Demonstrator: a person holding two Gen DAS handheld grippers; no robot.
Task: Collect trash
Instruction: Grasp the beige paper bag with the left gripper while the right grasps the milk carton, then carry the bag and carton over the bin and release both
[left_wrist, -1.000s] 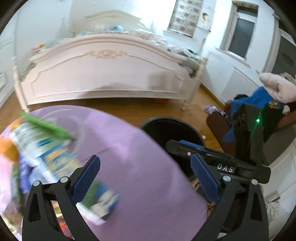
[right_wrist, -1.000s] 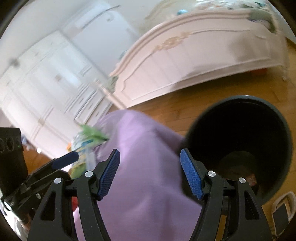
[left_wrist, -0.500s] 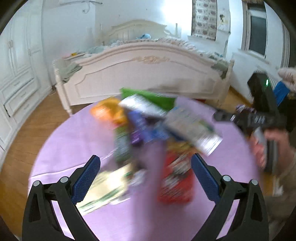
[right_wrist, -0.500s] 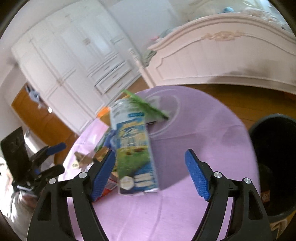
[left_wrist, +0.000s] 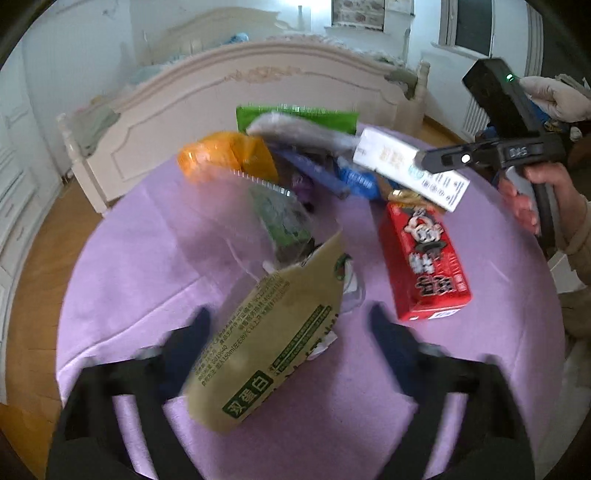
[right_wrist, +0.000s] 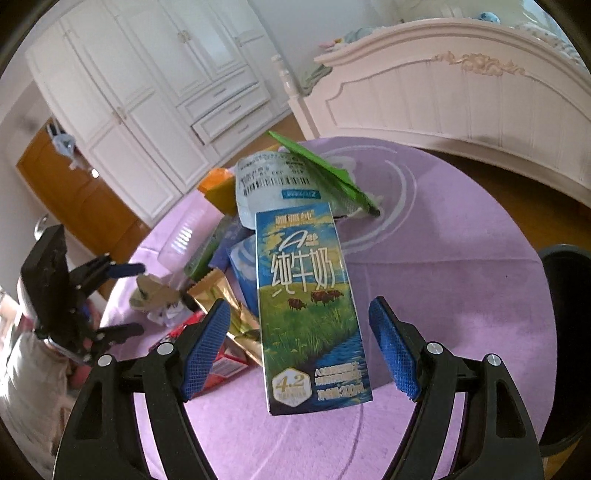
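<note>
Purple cloth covers the round desk (left_wrist: 155, 258) in the left wrist view, with 1 cream bed (left_wrist: 236, 92) across the upper frame. Trash lies heaped at the desk's centre: 1 tan paper pouch (left_wrist: 273, 343) at lower centre, 1 red carton (left_wrist: 424, 258) to its right, 1 orange packet (left_wrist: 225, 158), 1 green bag (left_wrist: 295, 114) at the top of the heap, and 1 white box (left_wrist: 410, 170) at upper right. The left hand-held gripper (left_wrist: 288, 332) fills the bottom of the frame, blurred; its jaws have just been closing and the tan pouch lies between them, but the left pad only seems to meet the pouch's edge and the right pad stands clear, so no grip shows. At right a hand (left_wrist: 532, 195) holds the other gripper body.

Seen from the right wrist, 1 white wardrobe (right_wrist: 147, 92) fills the upper left, the bed sits upper right, and 1 dark bin (right_wrist: 569, 332) is at the right edge. The right hand-held gripper (right_wrist: 303, 347) stands open, its jaws having widened a little; 1 blue milk carton (right_wrist: 310, 306) lies on the desk between its 2 blue pads (right_wrist: 205, 350) without touching either. Behind it sit 1 white labelled bag (right_wrist: 273, 184) and the green bag. The left gripper shows at far left.
</note>
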